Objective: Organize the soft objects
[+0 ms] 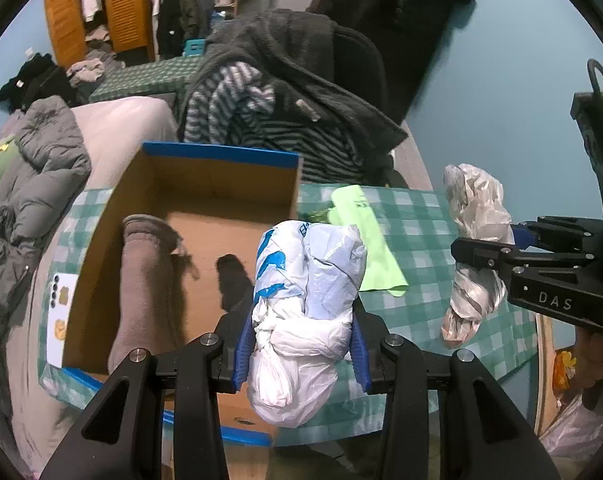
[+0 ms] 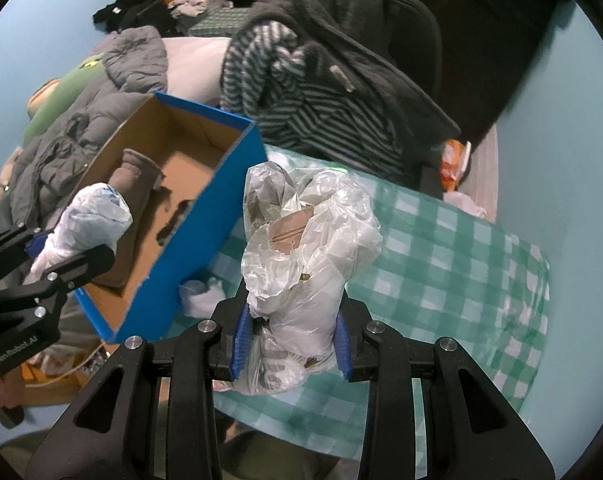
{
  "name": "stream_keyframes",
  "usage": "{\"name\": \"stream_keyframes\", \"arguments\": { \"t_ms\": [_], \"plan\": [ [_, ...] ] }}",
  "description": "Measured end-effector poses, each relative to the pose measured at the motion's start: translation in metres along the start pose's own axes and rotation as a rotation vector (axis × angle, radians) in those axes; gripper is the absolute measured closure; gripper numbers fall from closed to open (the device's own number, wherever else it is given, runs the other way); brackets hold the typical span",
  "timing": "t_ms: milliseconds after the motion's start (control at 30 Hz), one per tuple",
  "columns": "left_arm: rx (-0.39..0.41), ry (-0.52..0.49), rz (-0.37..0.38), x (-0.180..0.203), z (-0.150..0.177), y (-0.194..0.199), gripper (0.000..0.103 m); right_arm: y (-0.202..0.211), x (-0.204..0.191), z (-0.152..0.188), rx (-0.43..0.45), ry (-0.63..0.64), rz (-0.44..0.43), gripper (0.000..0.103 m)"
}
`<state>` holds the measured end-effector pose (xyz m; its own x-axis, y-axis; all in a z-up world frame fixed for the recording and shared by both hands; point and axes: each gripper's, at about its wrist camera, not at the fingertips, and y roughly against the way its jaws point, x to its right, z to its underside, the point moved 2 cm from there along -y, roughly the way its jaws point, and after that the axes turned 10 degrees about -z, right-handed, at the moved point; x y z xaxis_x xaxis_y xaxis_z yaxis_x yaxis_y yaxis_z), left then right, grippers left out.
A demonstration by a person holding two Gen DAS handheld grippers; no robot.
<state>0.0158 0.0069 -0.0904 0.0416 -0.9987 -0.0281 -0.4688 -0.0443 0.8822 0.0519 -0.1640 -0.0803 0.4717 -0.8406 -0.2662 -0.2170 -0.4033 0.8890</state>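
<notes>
Gripping a knotted white-and-blue plastic bag (image 1: 305, 312), the left claw (image 1: 301, 354) has its blue pads pressed into the bundle's lower half, the bag's long axis running up toward twelve o'clock. Beyond it, toward eleven o'clock, sits the cardboard box (image 1: 217, 160) with blue outer walls, open-topped, holding only a rolled grey-brown fleece (image 1: 141, 280) along its left wall; most of its floor is bare. The left claw looks the nearer to that opening, which I judge the likely drop point. In the right wrist view, the right claw (image 2: 291, 346) is clamped on a crumpled clear plastic bag (image 2: 305, 248), also standing toward twelve o'clock, above the green checked surface (image 2: 461, 248). From there the box lies at about ten o'clock. A pale green cloth (image 1: 365, 240) lies on the surface, just right of the box.
</notes>
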Motion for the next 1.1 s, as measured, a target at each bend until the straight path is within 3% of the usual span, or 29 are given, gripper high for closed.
{"name": "stream_keyframes", "arguments": {
  "t_ms": [567,1100],
  "plan": [
    [-0.013,0.094,-0.079,-0.071,0.007,-0.013,0.062,-0.043,-0.074,-0.049,-0.029,0.132,-0.083,0.07],
    [-0.074,0.167,-0.106,-0.117,0.01,-0.051,0.062,-0.1,-0.116,-0.079,-0.104,0.173,-0.149,0.07]
  ]
}}
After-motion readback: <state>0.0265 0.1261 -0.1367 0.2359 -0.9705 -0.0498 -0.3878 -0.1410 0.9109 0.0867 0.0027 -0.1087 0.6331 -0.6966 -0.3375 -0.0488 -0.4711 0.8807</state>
